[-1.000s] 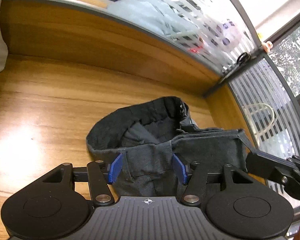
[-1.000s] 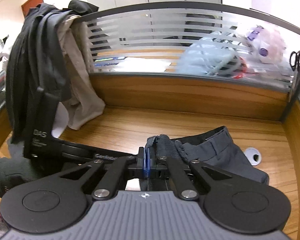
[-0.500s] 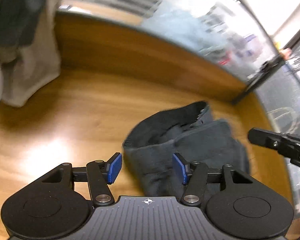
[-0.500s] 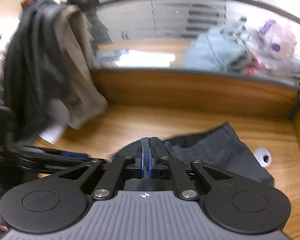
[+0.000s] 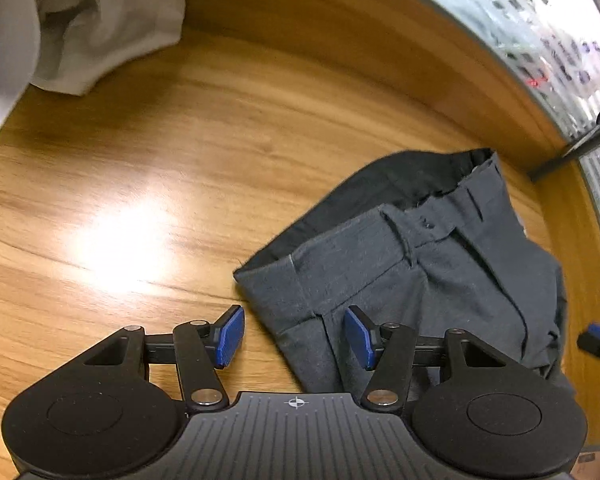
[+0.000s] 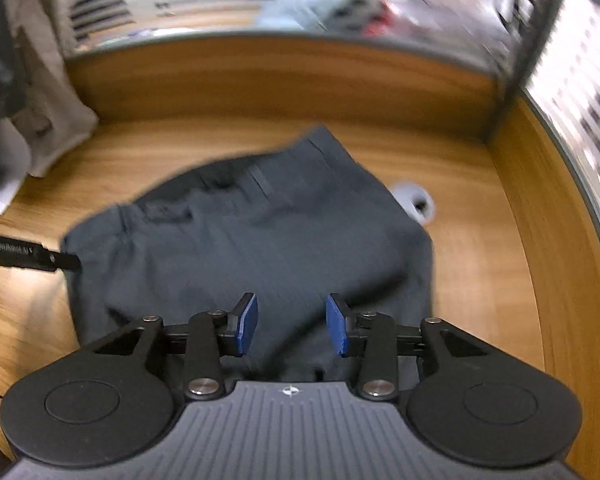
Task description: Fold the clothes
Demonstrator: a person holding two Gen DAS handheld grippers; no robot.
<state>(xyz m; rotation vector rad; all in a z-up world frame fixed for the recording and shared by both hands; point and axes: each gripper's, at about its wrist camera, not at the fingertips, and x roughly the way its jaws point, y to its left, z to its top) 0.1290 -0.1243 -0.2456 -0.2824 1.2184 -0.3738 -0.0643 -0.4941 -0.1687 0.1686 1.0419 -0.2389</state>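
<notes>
Since a second ago the right gripper [image 6: 292, 324] has let go of the fabric; its jaws now stand apart. One pair of dark grey trousers [image 5: 419, 276] lies folded on the wooden desk [image 5: 148, 168]. Two grippers are present. The left gripper [image 5: 296, 336], jaws spread and empty, hovers at the trousers' near left corner; the right hovers over the near edge.

Even, bright overhead lighting is recorded in both views. A strong white glare patch is noted on the wooden desk [image 5: 124, 240] in the left wrist view, which is otherwise sharp. Heavy motion blur is observed across the right wrist view, worst at the glass partition [image 6: 339, 4]. Fisheye curvature is pronounced at all edges.
</notes>
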